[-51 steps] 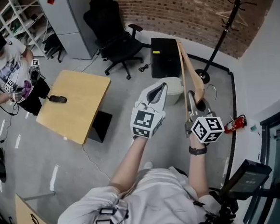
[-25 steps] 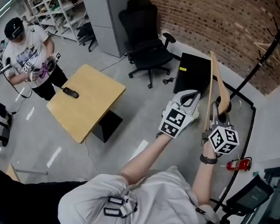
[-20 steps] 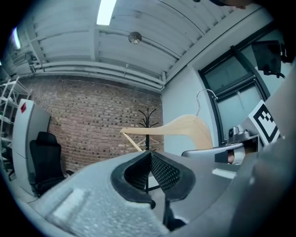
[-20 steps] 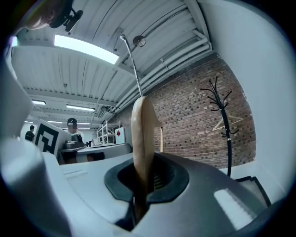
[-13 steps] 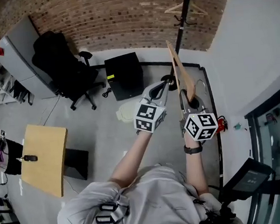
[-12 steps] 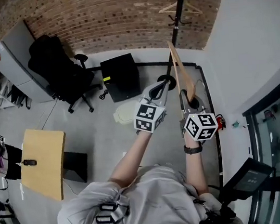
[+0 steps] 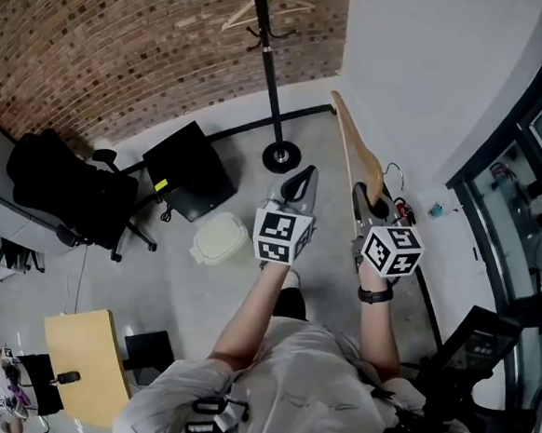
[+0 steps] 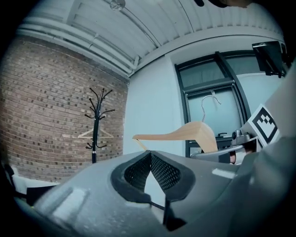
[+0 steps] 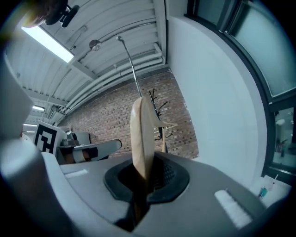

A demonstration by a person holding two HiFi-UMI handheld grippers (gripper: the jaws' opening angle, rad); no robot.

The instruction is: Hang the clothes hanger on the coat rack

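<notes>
Task status: transport stage, hanging not yet done. My right tool is clenched on the clothes hanger, its pads pinching the thick wooden body close to the neck. The hanger is carried in the air, edge-on in the right gripper view, with one arm reaching forward toward the rack. My left tool is closed with nothing between its jaws and sits just beside the right one. The coat rack stands well apart from the hanger, against the brick wall near the white corner. Left to do, as I judge it: close the gap, lift the wire hook over a peg, let go. Materials: the hanger is pale smooth wood, flat and gently curved, and its hook is thin bright metal. The rack is a slim black pole with upturned pegs and a round base. A second hanger, thin and light, already hangs on it. The tool pads are dark, with a ribbed mesh texture.
</notes>
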